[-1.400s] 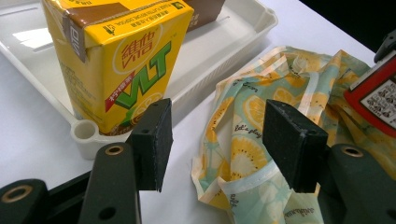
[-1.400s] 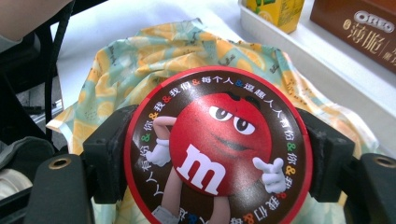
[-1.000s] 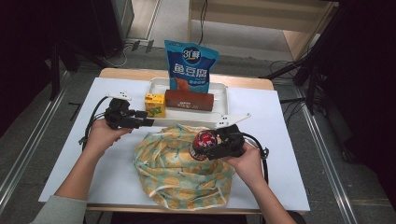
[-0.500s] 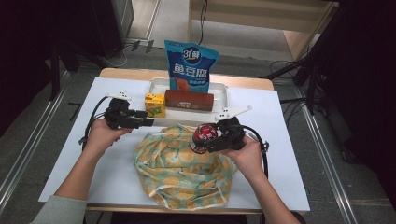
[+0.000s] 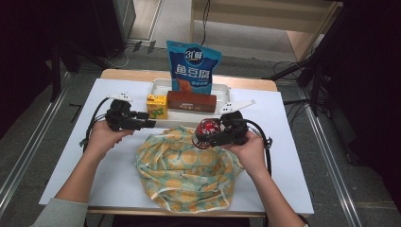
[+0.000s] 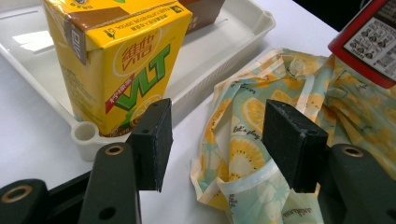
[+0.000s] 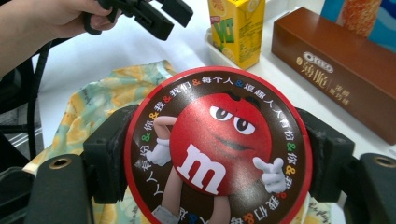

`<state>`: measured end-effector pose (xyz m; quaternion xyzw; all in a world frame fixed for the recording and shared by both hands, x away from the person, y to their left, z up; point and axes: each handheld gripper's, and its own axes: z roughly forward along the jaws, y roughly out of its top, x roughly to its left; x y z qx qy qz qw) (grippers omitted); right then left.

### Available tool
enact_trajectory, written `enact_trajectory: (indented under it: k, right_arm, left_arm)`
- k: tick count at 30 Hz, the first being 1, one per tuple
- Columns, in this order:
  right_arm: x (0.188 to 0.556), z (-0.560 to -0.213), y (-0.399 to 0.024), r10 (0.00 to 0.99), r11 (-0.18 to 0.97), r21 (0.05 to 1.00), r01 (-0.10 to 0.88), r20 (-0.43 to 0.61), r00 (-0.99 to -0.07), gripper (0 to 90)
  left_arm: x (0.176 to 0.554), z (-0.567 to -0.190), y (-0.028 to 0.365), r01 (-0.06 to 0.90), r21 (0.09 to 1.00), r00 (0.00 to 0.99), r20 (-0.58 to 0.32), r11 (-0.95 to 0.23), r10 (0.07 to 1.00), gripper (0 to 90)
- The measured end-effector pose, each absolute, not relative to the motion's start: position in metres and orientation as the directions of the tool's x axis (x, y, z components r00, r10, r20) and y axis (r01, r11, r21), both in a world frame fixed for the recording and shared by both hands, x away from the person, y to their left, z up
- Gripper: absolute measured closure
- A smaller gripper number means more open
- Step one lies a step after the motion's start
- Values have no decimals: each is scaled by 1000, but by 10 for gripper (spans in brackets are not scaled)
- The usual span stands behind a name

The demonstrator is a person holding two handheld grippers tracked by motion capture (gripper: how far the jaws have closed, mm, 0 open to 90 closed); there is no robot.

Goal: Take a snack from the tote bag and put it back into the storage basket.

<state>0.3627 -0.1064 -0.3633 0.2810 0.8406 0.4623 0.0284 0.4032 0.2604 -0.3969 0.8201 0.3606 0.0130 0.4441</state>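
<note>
At centre frame in the high view, the right gripper (image 5: 204, 137) pinches a round red candy tub (image 5: 206, 131) between its jaws above the yellow-patterned cloth bag (image 5: 184, 168). The tub lies tilted, lid toward the frame's left. Left of it, the left gripper (image 5: 147, 124) hovers level, jaws spread, near the white tray (image 5: 222, 90).
</note>
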Motion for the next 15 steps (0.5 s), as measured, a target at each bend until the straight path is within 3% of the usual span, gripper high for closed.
enact_trajectory:
  k: [15]
  right_arm:
    - [374,-355,-104,512,404,799,446,206,-834,249]
  left_arm:
    - [403,-396,261,577,742,739,-297,-341,604,432]
